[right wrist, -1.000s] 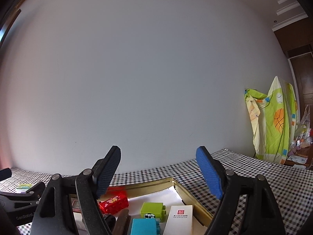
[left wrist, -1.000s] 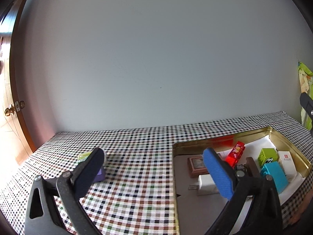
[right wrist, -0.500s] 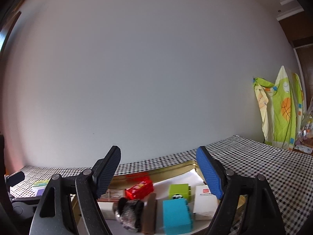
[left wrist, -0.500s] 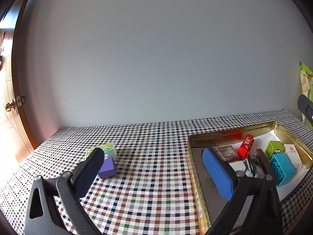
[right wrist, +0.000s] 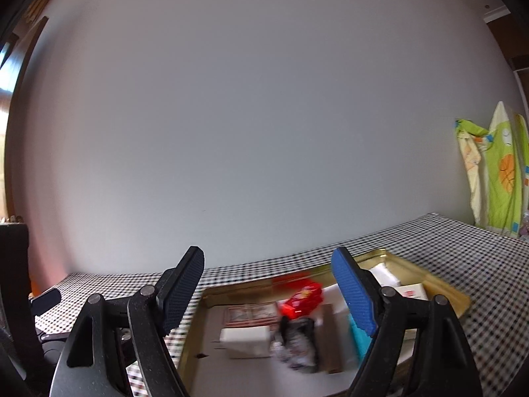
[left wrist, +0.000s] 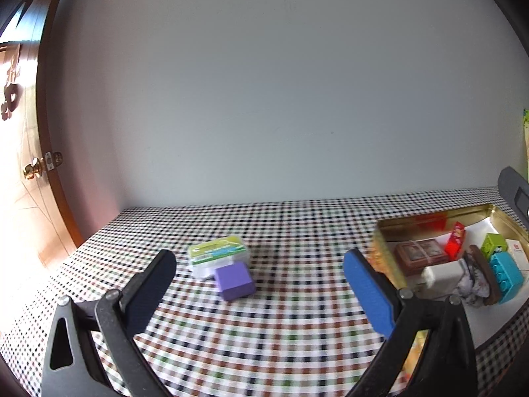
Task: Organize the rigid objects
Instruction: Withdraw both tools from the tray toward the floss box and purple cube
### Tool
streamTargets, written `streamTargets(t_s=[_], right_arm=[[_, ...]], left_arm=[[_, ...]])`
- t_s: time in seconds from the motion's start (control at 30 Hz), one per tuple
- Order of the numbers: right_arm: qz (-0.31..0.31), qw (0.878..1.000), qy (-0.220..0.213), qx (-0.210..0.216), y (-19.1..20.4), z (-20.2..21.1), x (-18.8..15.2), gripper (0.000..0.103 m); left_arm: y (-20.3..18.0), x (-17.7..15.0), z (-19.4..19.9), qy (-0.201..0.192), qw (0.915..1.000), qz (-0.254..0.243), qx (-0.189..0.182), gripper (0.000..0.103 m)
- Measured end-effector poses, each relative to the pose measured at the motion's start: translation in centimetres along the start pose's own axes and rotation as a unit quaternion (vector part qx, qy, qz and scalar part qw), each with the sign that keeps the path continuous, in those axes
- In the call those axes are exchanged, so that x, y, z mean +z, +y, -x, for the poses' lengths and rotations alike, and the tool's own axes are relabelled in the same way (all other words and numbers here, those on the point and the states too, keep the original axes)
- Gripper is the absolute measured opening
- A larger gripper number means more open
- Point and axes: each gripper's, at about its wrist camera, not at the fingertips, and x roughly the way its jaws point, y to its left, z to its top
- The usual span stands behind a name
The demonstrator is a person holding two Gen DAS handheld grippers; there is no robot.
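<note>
A purple cube (left wrist: 234, 281) rests on the checked tablecloth (left wrist: 264, 330), touching a clear box with a green lid (left wrist: 218, 253) just behind it. My left gripper (left wrist: 259, 258) is open and empty, short of the cube, which shows between its fingers. A gold tray (left wrist: 390, 228) to the right holds a red block (left wrist: 455, 240), a green block (left wrist: 494, 244), a teal block (left wrist: 504, 276), a white charger (left wrist: 443, 276) and a brown card (left wrist: 420, 253). My right gripper (right wrist: 267, 258) hangs open and empty above the tray (right wrist: 446, 292), over the red block (right wrist: 302, 297) and the charger (right wrist: 244, 340).
A bare grey wall (left wrist: 264, 99) rises behind the table. A wooden door with a brass knob (left wrist: 33, 170) stands at the left. Green printed cloth (right wrist: 496, 178) hangs at the far right. The left gripper's body (right wrist: 46, 297) shows at the right view's left edge.
Both views have swung left. In the left view the tray slid to the right edge and the purple cube and box came between the fingers. Both grippers stayed open.
</note>
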Motion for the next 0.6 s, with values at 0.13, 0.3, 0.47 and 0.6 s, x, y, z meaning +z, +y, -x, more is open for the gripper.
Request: streamTargets(t_s=[0.13, 0.3, 0.47, 0.6], right_arm=[[0.005, 1.000, 0.003, 0.021, 2.3, -0.5, -0.2, 0.081], [0.000, 0.999, 0.021, 0.042, 5.2, -1.7, -0.9, 0.081], [0.005, 0.997, 0.038, 0.063, 8.2, -3.1, -1.5, 0.081], [0.008, 0.995, 0.058, 0.079, 9.9, -4.5, -2.0, 0.081]], left_arm=[[2.8, -0.2, -0.7, 0.003, 0.9996, 0.007, 0.027, 0.102], [6.7, -0.6, -2.1, 0.015, 0.9978, 0.023, 0.060, 0.102], [10.2, -0.8, -3.3, 0.026, 0.9952, 0.040, 0.085, 0.102], [12.3, -0.9, -4.1, 0.027, 0.9934, 0.043, 0.103, 0.102]])
